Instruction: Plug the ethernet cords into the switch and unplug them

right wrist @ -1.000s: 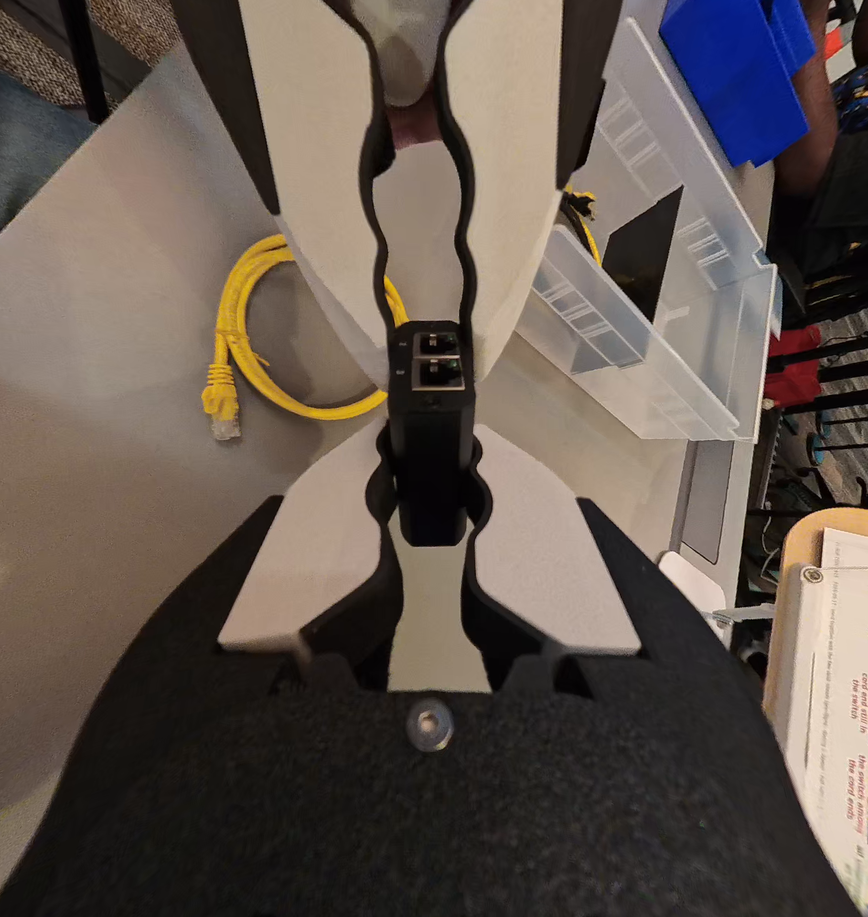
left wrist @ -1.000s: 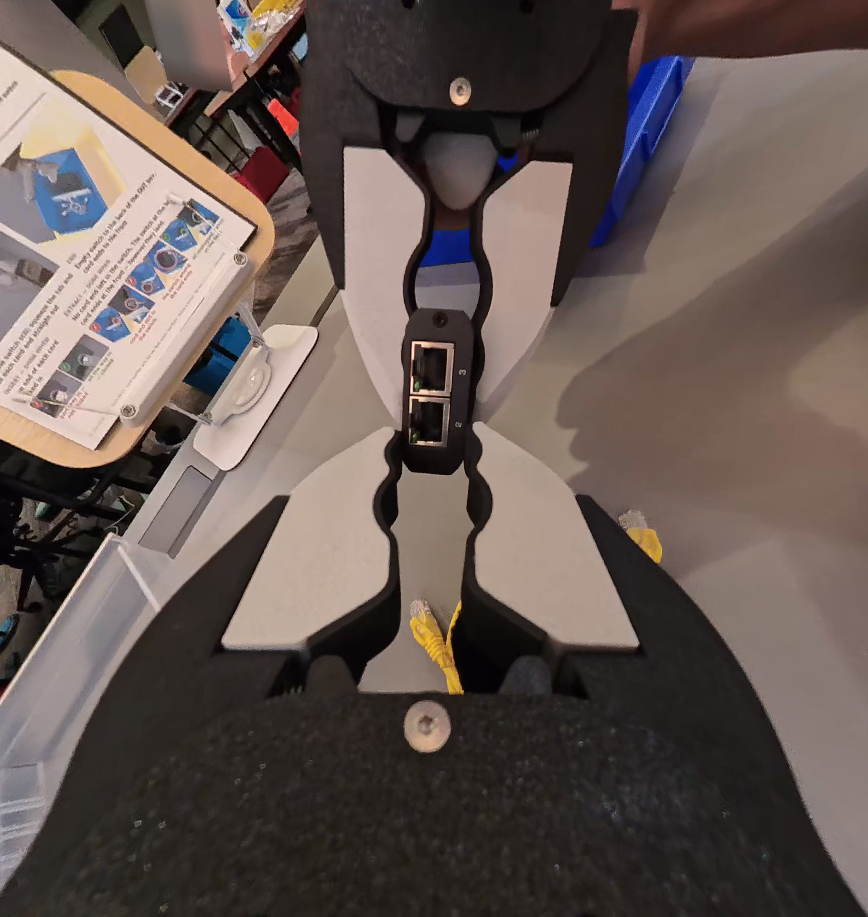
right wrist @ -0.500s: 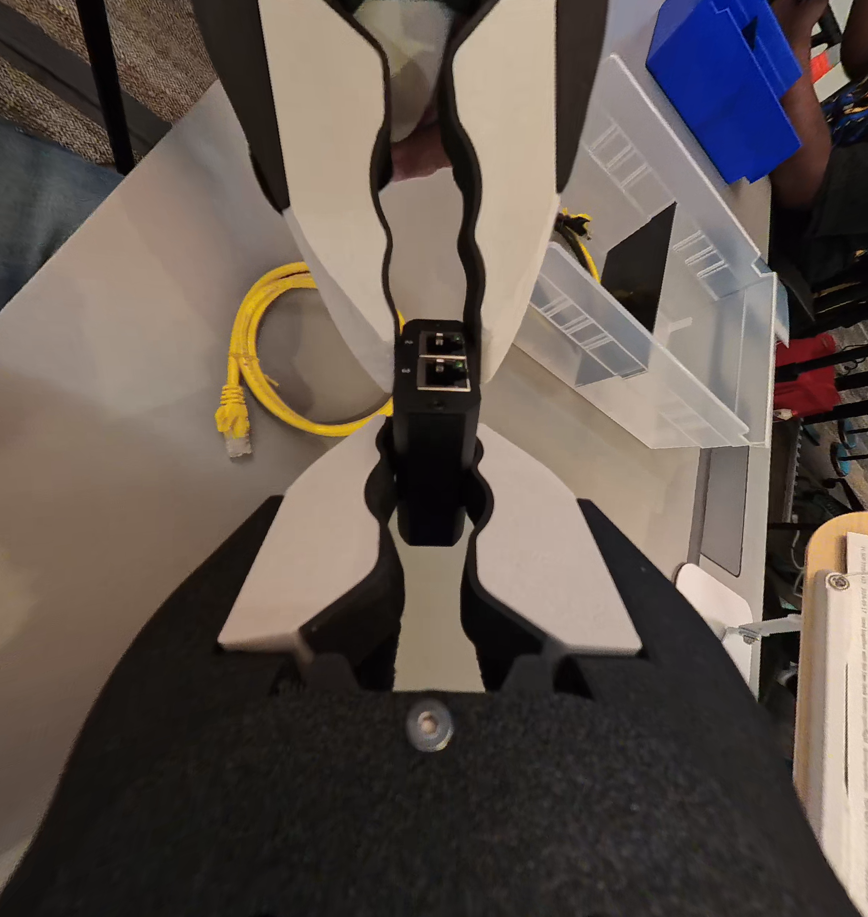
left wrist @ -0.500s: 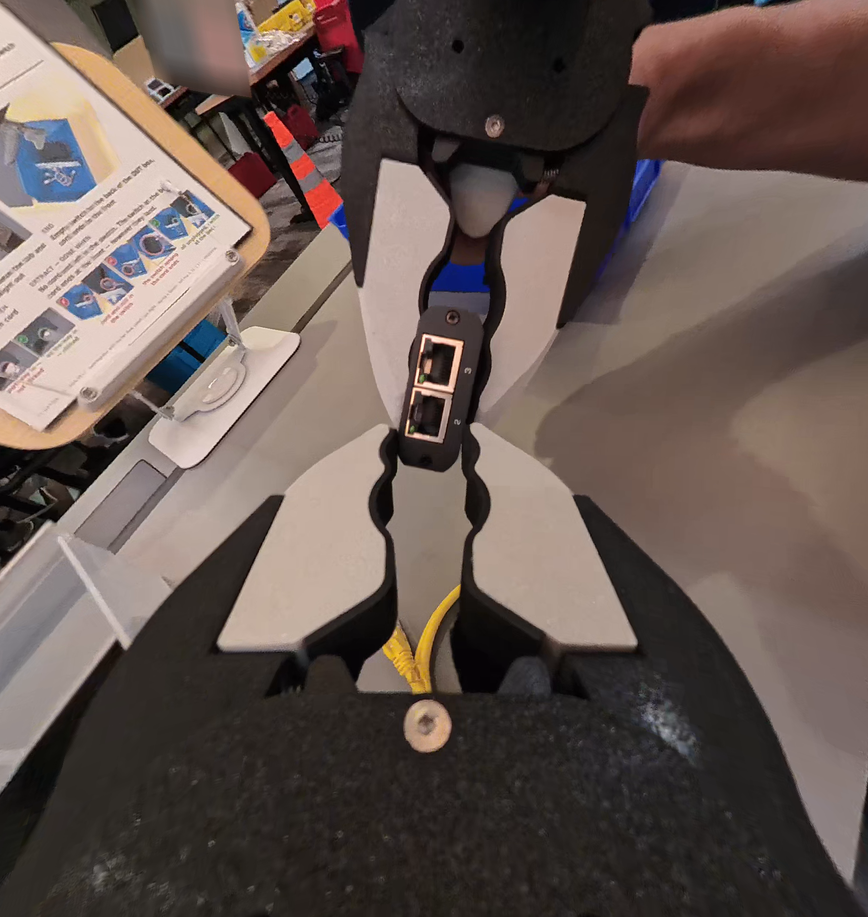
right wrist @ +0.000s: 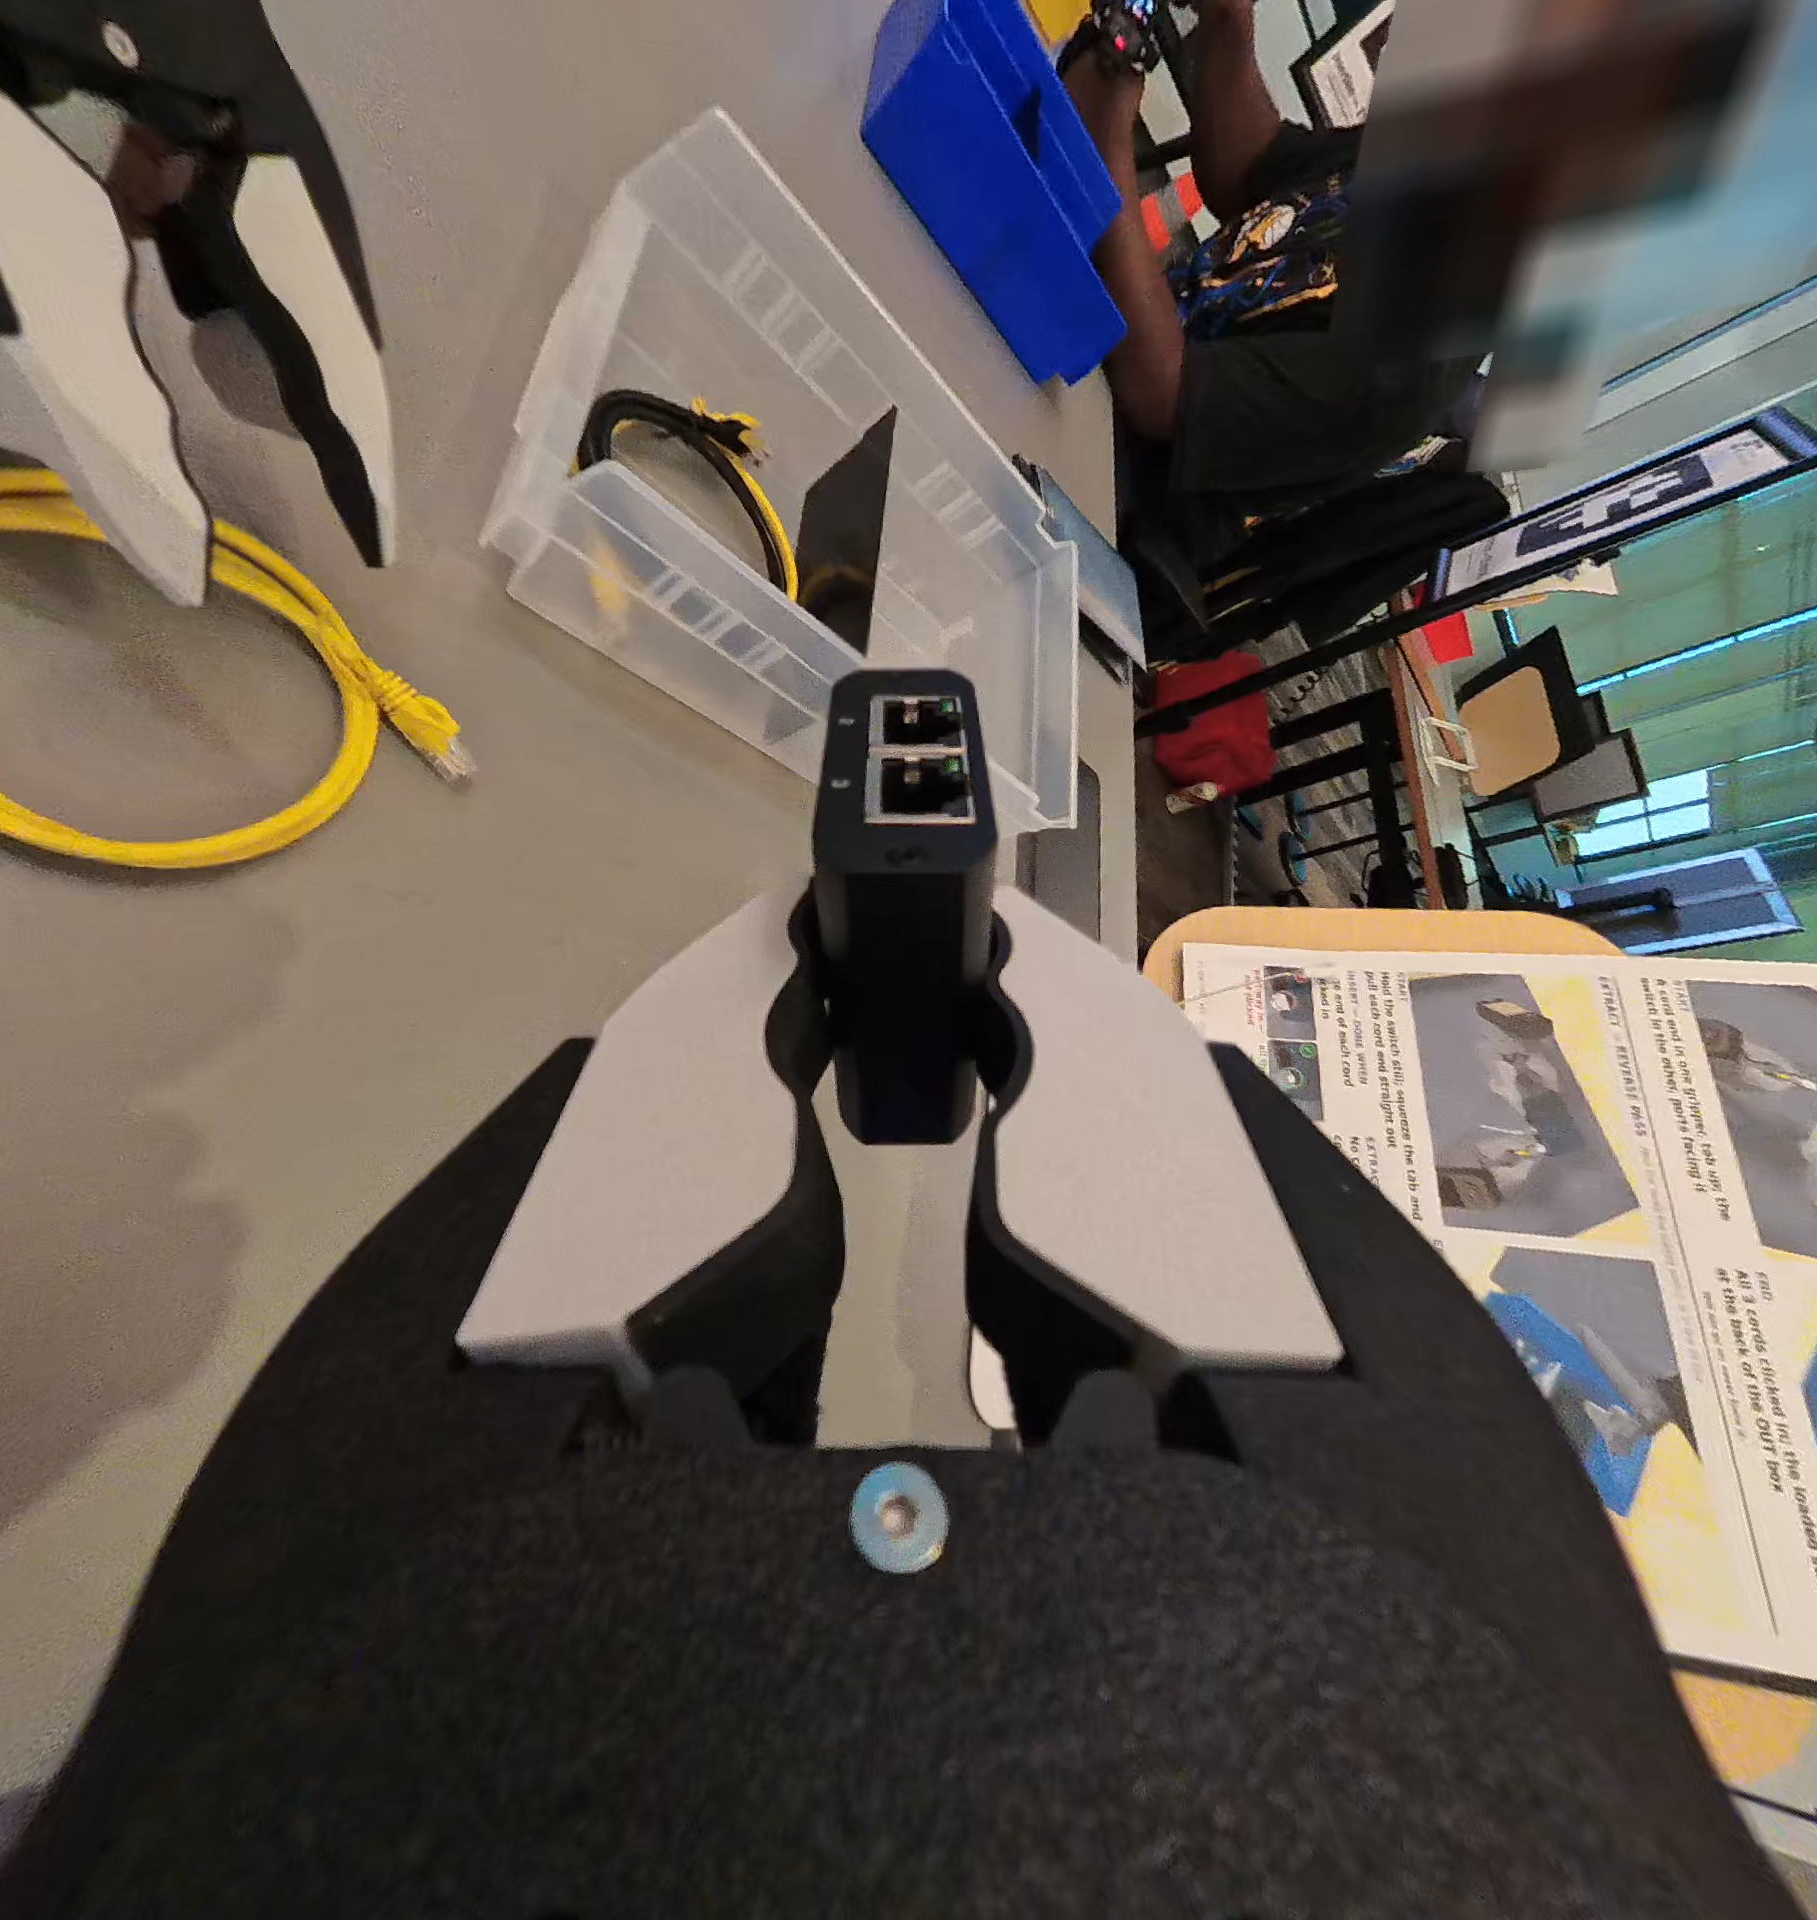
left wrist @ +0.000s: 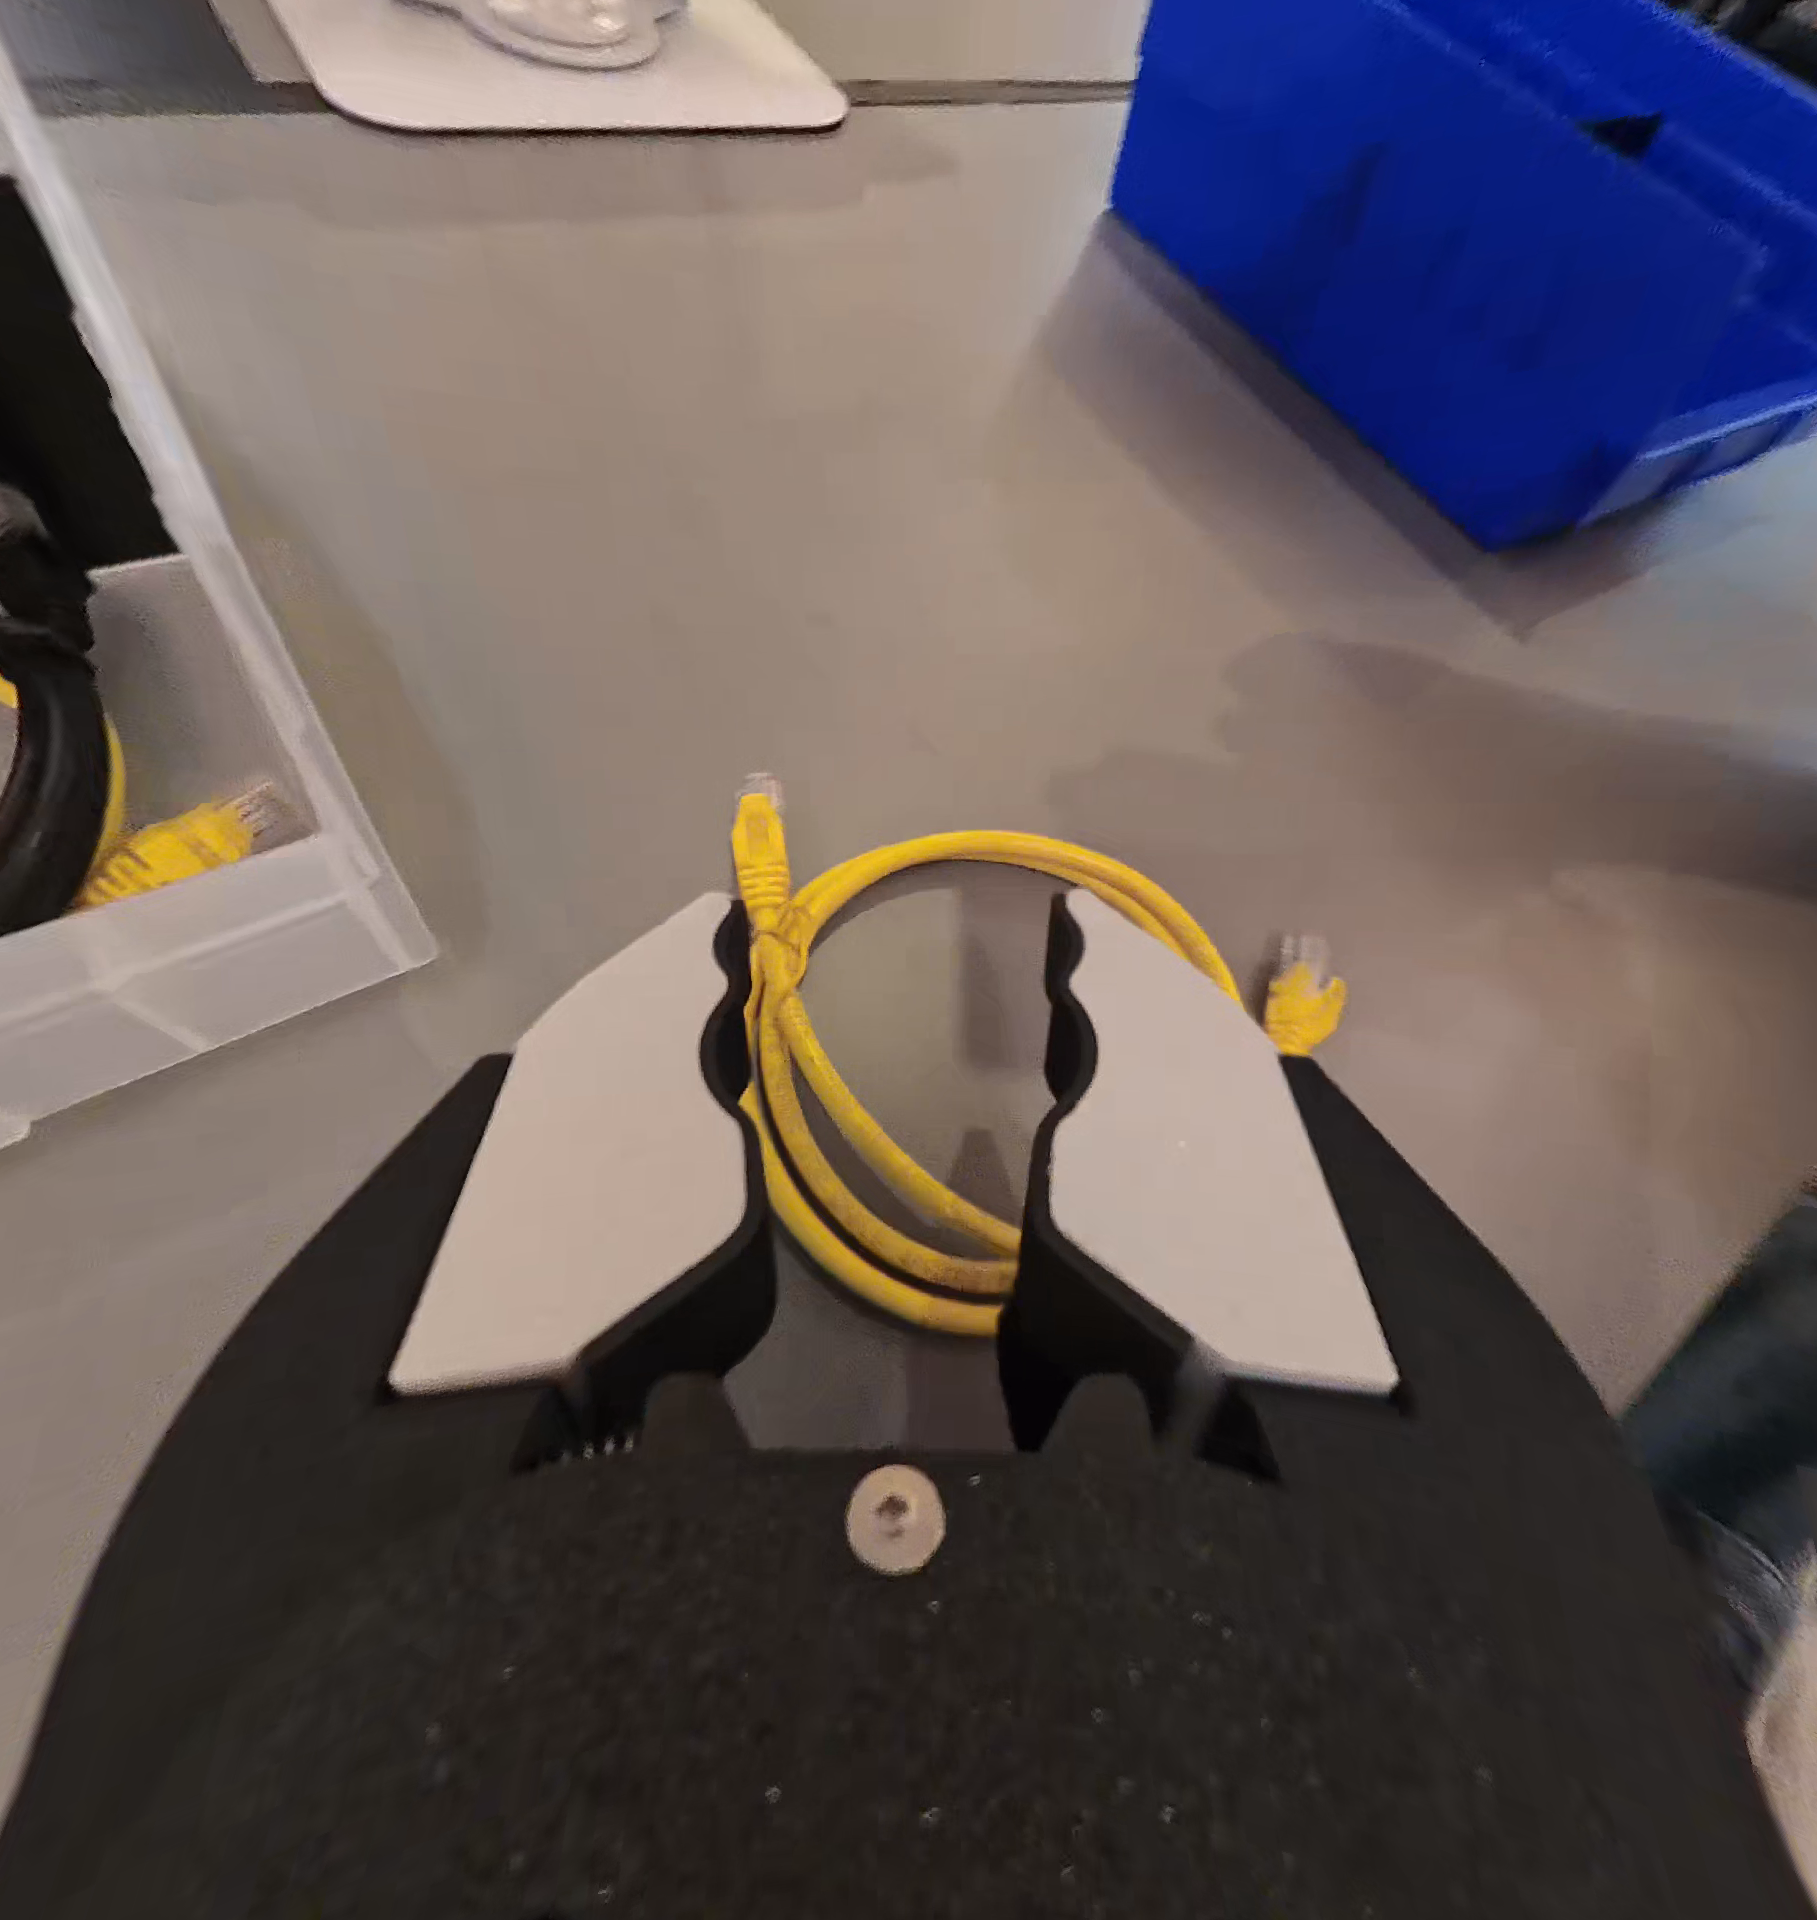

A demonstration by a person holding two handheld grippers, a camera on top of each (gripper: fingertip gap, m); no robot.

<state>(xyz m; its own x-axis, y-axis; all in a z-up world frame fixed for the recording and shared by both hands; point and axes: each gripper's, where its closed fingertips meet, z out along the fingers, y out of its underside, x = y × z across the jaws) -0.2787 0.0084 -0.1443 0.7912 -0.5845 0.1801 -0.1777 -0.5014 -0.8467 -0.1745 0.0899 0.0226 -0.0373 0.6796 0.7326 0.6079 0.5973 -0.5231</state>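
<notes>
The right gripper [right wrist: 902, 997] clamps the rigid black two-port switch [right wrist: 904, 831]. The wide-open, empty left gripper [left wrist: 899, 914] hovers over the limp coiled yellow ethernet cord [left wrist: 987, 847] on the grey table [left wrist: 675, 468] (grip its stiff plug boot [left wrist: 762, 842]).

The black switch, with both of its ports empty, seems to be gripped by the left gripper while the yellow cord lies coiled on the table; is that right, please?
Not quite: the right gripper holds the black switch, as the right wrist view shows. The left gripper is open above the table. Both ports are empty, and the yellow cord lies coiled on the table.
</notes>
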